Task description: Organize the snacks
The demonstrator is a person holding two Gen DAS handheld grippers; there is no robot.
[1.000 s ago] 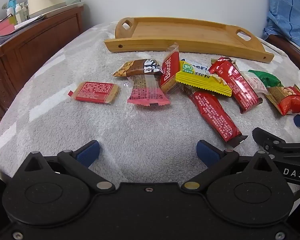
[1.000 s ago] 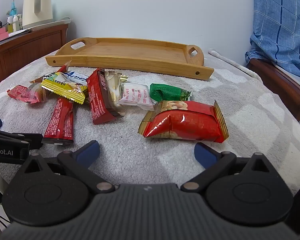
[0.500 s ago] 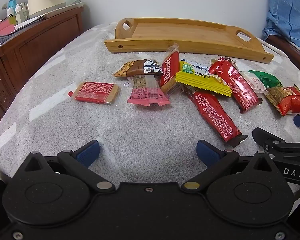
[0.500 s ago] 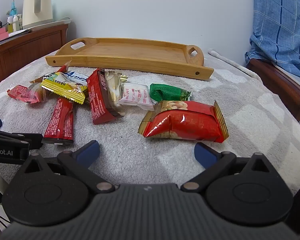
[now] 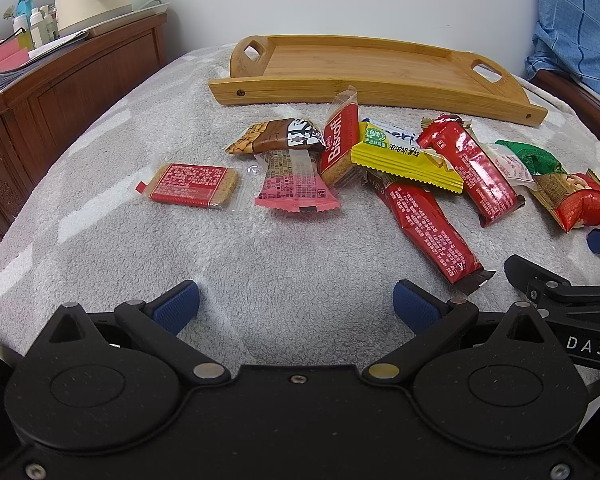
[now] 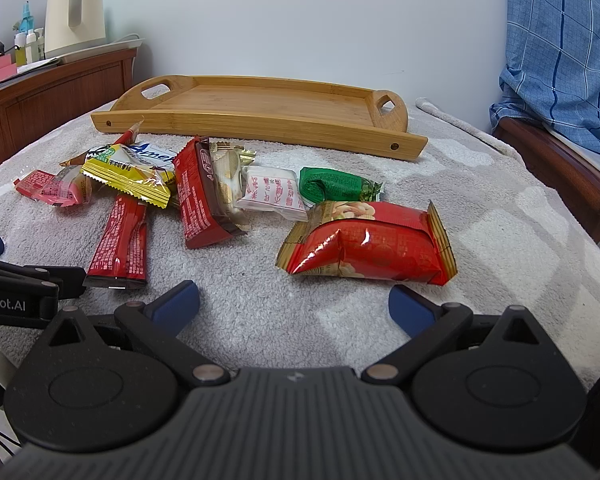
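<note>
One wooden tray (image 5: 364, 65), bare, sits behind eleven or so snacks (image 5: 414, 164) scattered on the blanket (image 5: 260, 256). Left gripper (image 5: 296, 306) and right gripper (image 6: 294, 302) both gape, holding nothing. Only the left view shows the red biscuit pack (image 5: 192, 184).

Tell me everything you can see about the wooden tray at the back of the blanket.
The wooden tray is long, shallow and light, bamboo-like, with a low raised rim, a cut-out handle at each end and a dark screw head near each end of its front side. It lies flat and upright on the grey blanket, behind the pile of snacks, near the wall. Nothing is in it. No snack visibly touches it, and both grippers are well short of it.
</note>
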